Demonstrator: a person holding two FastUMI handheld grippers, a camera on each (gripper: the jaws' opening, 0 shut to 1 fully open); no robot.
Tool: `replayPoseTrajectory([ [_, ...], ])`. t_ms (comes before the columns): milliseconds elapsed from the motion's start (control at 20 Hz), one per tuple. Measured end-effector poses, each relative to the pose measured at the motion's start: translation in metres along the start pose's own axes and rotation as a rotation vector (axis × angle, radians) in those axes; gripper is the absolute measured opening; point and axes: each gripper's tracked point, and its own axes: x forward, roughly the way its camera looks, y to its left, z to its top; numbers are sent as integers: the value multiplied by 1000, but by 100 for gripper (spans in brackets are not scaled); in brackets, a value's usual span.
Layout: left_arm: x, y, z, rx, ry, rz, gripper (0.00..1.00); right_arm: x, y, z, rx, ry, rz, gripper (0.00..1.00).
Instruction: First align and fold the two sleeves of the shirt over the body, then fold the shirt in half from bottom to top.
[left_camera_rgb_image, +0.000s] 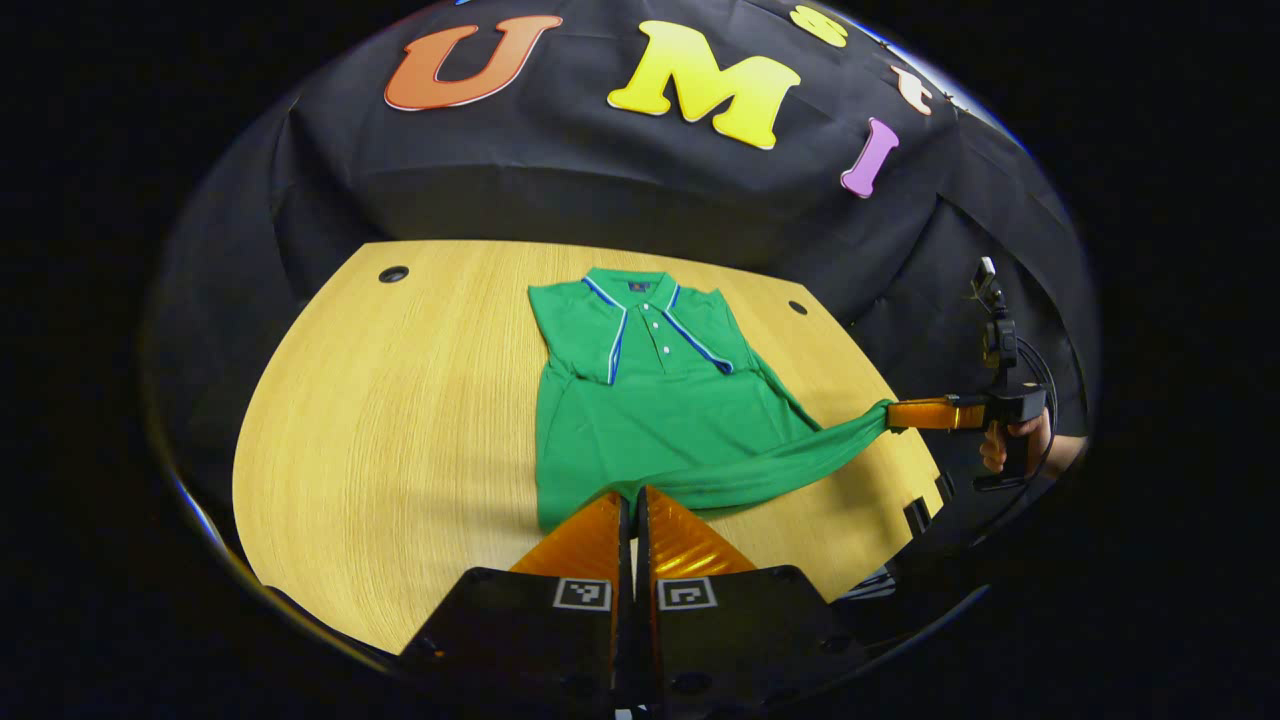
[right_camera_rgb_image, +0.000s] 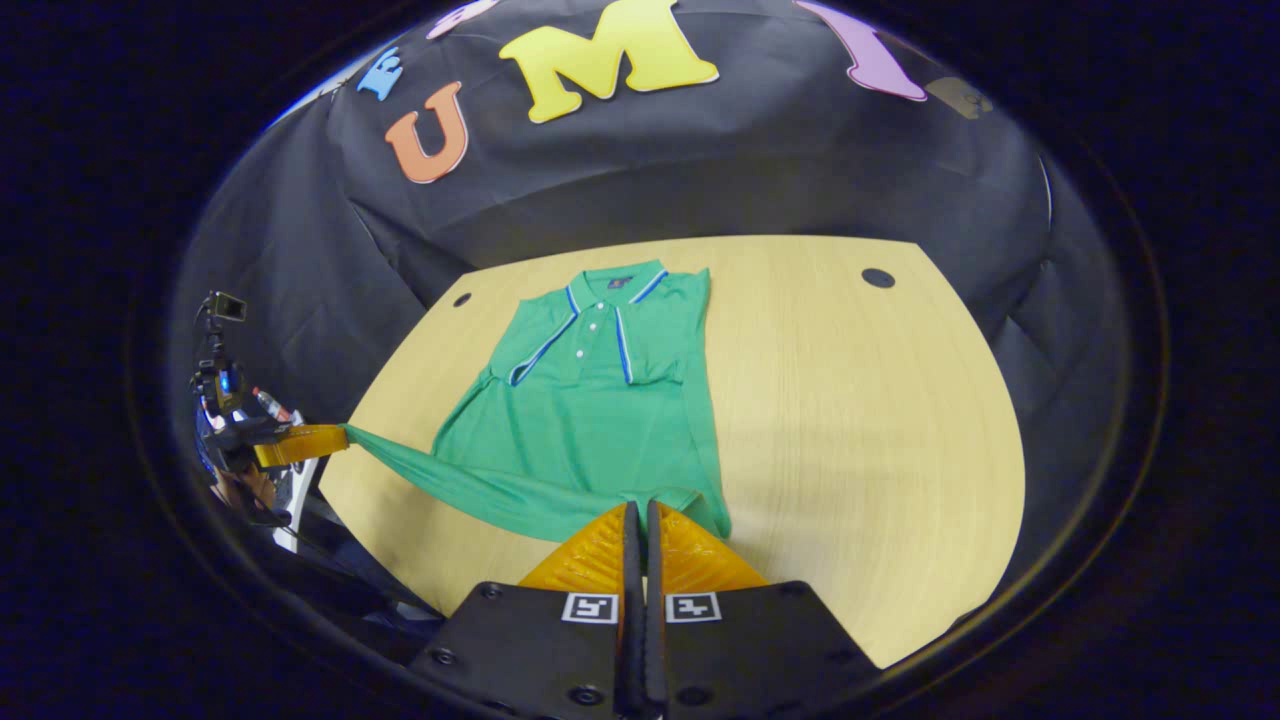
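A green polo shirt (left_camera_rgb_image: 650, 400) with blue and white trim lies on the wooden table (left_camera_rgb_image: 400, 420), collar toward the far wall, both sleeves folded in over the body. In the left gripper view my left gripper (left_camera_rgb_image: 632, 495) is shut on the shirt's bottom hem. The hem stretches right, lifted off the table, to my right gripper (left_camera_rgb_image: 890, 415), which pinches its other end. In the right gripper view my right gripper (right_camera_rgb_image: 640, 508) is shut on the hem of the shirt (right_camera_rgb_image: 590, 420), and the left gripper (right_camera_rgb_image: 345, 435) holds the taut far end at the left.
The table (right_camera_rgb_image: 850, 400) has a round cable hole (right_camera_rgb_image: 878, 277) near each back corner (left_camera_rgb_image: 393, 273). Bare wood lies on both sides of the shirt. A hand (left_camera_rgb_image: 1000, 445) holds the right gripper beyond the table's right edge. Black cloth walls surround the table.
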Motion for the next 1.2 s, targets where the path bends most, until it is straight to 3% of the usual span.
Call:
replayPoseTrajectory([
  [600, 54, 31, 133, 2, -141, 0, 3, 42, 3, 147, -13, -131, 37, 4],
  [650, 62, 36, 143, -3, -151, 3, 7, 49, 3, 159, -20, -138, 38, 3],
  [800, 87, 51, 171, -21, -168, 8, 0, 73, 4, 189, -26, -153, 41, 3],
  [1200, 169, 94, 211, -79, -186, 38, 3, 159, -12, 244, -84, -199, 4, 3],
])
